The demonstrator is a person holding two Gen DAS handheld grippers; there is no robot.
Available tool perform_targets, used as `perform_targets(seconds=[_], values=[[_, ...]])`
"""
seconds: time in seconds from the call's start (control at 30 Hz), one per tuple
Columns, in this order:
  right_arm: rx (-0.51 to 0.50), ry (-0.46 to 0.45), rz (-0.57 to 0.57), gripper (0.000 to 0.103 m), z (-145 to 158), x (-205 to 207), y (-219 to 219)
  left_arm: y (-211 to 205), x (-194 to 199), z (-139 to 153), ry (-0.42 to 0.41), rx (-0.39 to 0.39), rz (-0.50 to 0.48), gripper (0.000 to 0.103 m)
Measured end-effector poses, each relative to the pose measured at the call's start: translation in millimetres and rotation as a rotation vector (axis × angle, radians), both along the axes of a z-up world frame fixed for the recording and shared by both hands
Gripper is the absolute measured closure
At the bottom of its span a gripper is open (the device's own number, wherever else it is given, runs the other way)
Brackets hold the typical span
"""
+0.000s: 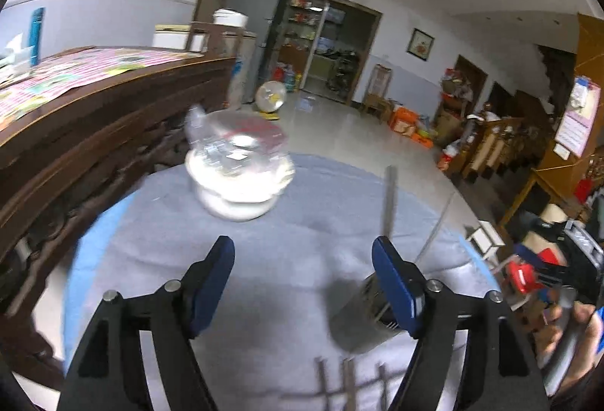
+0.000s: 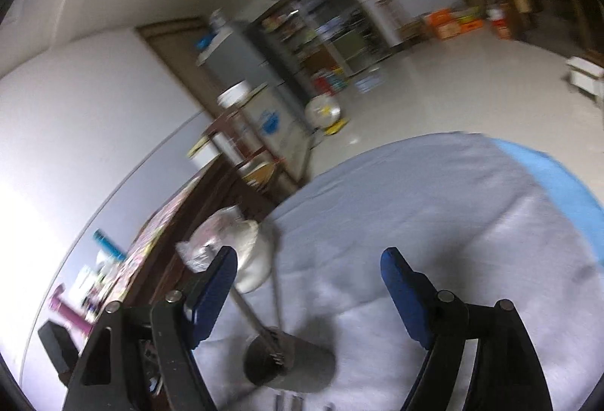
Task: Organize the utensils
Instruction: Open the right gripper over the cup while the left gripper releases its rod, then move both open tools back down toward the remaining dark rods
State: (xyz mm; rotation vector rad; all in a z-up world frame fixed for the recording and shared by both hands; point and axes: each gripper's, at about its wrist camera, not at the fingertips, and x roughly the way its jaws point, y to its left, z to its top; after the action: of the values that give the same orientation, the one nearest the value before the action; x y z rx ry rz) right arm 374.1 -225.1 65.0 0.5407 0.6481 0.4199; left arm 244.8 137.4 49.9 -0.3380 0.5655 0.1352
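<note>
- Your left gripper [image 1: 303,260] is hanging spread wide over the grey cloth [image 1: 287,229], nothing between the blue pads [image 1: 213,282].
- Your right gripper [image 2: 308,273] is also gaping apart and carrying nothing, tilted hard, so the whole room is leaning in its view.
- The utensil holder [image 2: 290,360], a dark metal cylinder, is standing on the cloth toward the near edge of the table, just beside your left gripper's right pad.
- Two long utensils [image 2: 277,297] are already sticking up out of the holder, handles leaning toward the far-left side; motion blur is hiding what kind they are.
- More utensils [image 1: 349,386] are lying flat on the cloth at the near edge, just beside the holder; in the right wrist view only their tips are showing.
- A white bowl stack [image 1: 238,184] with clear crinkled plastic on top is sitting at the table's far-left edge, against the dark wooden furniture [image 1: 98,131], well apart from the holder.
</note>
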Motion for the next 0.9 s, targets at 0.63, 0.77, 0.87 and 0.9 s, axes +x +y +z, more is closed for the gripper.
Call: perform_targets(seconds=[0.63, 0.77, 0.87, 0.9], values=[[-0.046, 0.242, -0.086, 0.021, -132.8, -150.6, -29.1, 17.5, -71.2, -110.8, 0.399, 0.043, 0.113, 0.026], [-0.074, 0.231, -0.103, 0.021, -135.6, -159.0, -28.7, 11.9, -75.7, -115.5, 0.422, 0.055, 0.106, 0.026], [-0.065, 0.249, -0.101, 0.021, -141.2, -163.6, -28.6, 8.2, -78.5, -120.3, 0.441, 0.067, 0.099, 0.026], [-0.067, 0.252, -0.101, 0.021, -142.9, -163.3, -28.2, 7.3, -78.9, -121.9, 0.446, 0.068, 0.095, 0.026]])
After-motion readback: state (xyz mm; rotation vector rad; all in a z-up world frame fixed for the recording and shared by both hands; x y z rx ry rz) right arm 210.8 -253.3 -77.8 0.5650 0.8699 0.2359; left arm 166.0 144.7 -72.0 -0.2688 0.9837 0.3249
